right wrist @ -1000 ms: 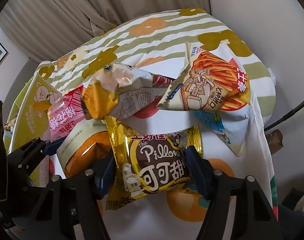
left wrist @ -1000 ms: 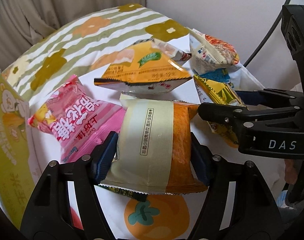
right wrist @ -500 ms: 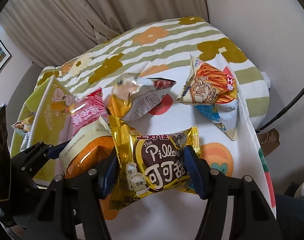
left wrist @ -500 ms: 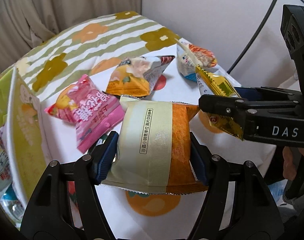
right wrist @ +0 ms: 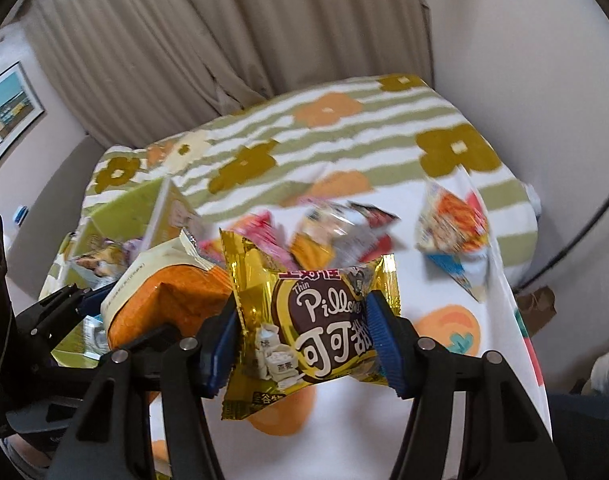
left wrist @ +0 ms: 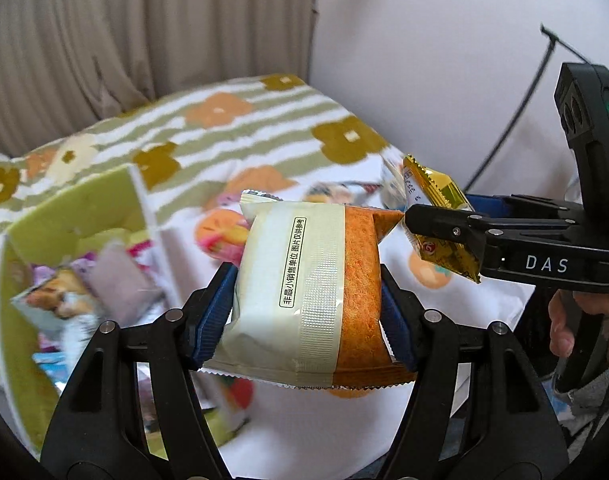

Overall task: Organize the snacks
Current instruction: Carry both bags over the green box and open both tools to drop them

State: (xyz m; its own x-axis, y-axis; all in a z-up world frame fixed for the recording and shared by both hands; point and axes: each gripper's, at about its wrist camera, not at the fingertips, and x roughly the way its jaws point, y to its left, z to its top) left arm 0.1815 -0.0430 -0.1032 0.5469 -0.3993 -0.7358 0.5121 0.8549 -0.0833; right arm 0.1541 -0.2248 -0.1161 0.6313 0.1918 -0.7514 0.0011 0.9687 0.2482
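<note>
My left gripper (left wrist: 306, 312) is shut on a cream-and-orange cake packet (left wrist: 304, 292) and holds it in the air above the table. It also shows in the right wrist view (right wrist: 164, 292). My right gripper (right wrist: 300, 344) is shut on a gold Pillows snack packet (right wrist: 316, 332), also lifted; that packet shows in the left wrist view (left wrist: 436, 216). A green cardboard box (left wrist: 76, 216) with several snack packets inside stands at the left, below the left gripper's level.
Loose packets lie on the white fruit-print cloth (right wrist: 444, 292): a pink one (right wrist: 260, 228), a yellow-and-white one (right wrist: 336, 236), an orange-and-blue one (right wrist: 452, 228). A striped flowered cover (right wrist: 304, 136) lies behind. Curtain and wall stand at the back.
Both grippers have risen with their packets and swung left. The green box has come further into the left wrist view and the loose packets now look farther away.
</note>
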